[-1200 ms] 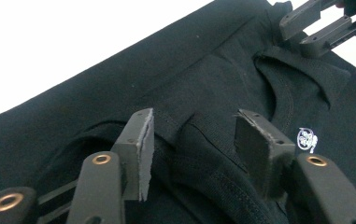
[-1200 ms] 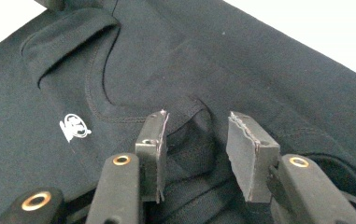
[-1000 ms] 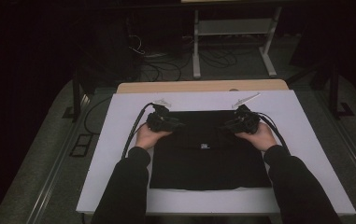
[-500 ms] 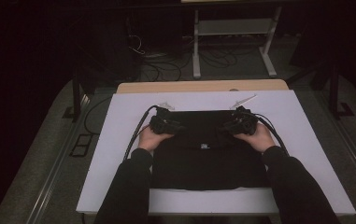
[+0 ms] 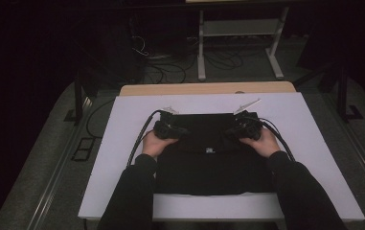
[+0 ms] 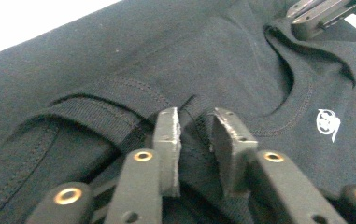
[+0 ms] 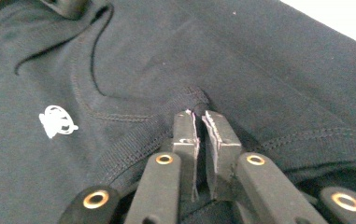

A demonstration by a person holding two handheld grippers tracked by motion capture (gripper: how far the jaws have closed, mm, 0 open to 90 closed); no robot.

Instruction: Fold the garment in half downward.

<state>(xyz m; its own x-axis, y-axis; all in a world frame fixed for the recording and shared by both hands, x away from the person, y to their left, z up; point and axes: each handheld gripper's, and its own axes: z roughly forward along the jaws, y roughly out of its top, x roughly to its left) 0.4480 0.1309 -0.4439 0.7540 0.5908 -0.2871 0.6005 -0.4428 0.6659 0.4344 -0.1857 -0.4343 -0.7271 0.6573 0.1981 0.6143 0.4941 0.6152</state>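
2 grippers pinch a black sweatshirt that lies flat on the white table, its collar end away from the person. In the high view the left gripper sits on the garment's far left corner and the right gripper on its far right corner, each held in one hand, with the dark sleeves of the person's forearms coming in from the near edge. In the left gripper view the jaws have just been closing and now clamp a raised fold of ribbed collar fabric between them; a small white logo is printed on the cloth off to the right. In the right gripper view the jaws have likewise just been closing and stand nearly together, clenched on a ridge of the collar seam, with the same logo off to the left.
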